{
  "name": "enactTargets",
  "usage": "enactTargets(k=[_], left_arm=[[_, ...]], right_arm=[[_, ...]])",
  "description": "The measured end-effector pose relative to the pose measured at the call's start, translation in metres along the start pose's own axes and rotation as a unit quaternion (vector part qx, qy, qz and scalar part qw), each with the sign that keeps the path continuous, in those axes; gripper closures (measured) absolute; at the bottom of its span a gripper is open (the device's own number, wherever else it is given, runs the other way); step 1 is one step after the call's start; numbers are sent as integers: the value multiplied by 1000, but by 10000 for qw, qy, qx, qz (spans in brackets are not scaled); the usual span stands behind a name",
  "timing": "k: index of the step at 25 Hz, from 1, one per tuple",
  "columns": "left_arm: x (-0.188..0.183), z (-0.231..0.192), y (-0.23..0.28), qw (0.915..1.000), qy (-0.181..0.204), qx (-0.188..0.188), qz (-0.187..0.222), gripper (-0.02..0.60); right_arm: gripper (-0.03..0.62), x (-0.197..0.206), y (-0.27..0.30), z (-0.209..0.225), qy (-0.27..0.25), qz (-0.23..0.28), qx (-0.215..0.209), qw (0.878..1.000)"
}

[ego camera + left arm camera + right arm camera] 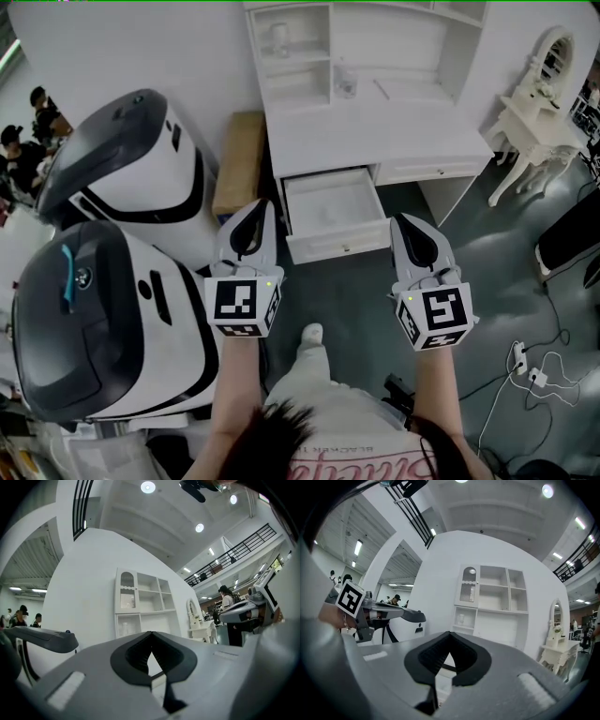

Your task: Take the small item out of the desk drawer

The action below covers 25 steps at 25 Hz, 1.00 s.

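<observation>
The white desk [412, 141] with its shelf unit stands ahead of me, and its left drawer [333, 211] is pulled open. The inside looks pale, and I cannot make out a small item in it. My left gripper [264, 206] hovers just left of the drawer front, jaws shut and empty. My right gripper [399, 223] hangs just right of the drawer front, also shut and empty. In the left gripper view the left gripper [151, 637] points level at the shelf unit [140, 606]. In the right gripper view the right gripper [450, 635] faces the same shelf unit [492, 606].
Two large white-and-grey machines [122, 169] [94, 319] crowd the left side. A tan box [239, 159] leans between them and the desk. A white dressing table with a mirror [534, 122] stands at the right, with cables [534, 375] on the grey floor. People stand far left.
</observation>
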<state>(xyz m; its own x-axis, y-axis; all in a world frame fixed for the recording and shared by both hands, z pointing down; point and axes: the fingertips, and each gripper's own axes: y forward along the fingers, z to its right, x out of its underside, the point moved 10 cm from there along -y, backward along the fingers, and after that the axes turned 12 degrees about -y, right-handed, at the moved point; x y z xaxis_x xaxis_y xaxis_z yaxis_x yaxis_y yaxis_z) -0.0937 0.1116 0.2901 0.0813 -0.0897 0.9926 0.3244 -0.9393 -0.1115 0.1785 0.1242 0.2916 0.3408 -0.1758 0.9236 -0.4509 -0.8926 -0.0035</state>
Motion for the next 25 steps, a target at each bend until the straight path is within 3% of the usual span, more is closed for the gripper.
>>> enactTargets(k=[8, 25], left_arm=[[2, -43, 58, 10000, -18, 69, -19, 571], [17, -121, 168, 9987, -288, 397, -134, 571]], right_arm=[[591, 2, 69, 9, -66, -90, -33, 9999], [589, 12, 184, 23, 67, -457, 301, 9985]])
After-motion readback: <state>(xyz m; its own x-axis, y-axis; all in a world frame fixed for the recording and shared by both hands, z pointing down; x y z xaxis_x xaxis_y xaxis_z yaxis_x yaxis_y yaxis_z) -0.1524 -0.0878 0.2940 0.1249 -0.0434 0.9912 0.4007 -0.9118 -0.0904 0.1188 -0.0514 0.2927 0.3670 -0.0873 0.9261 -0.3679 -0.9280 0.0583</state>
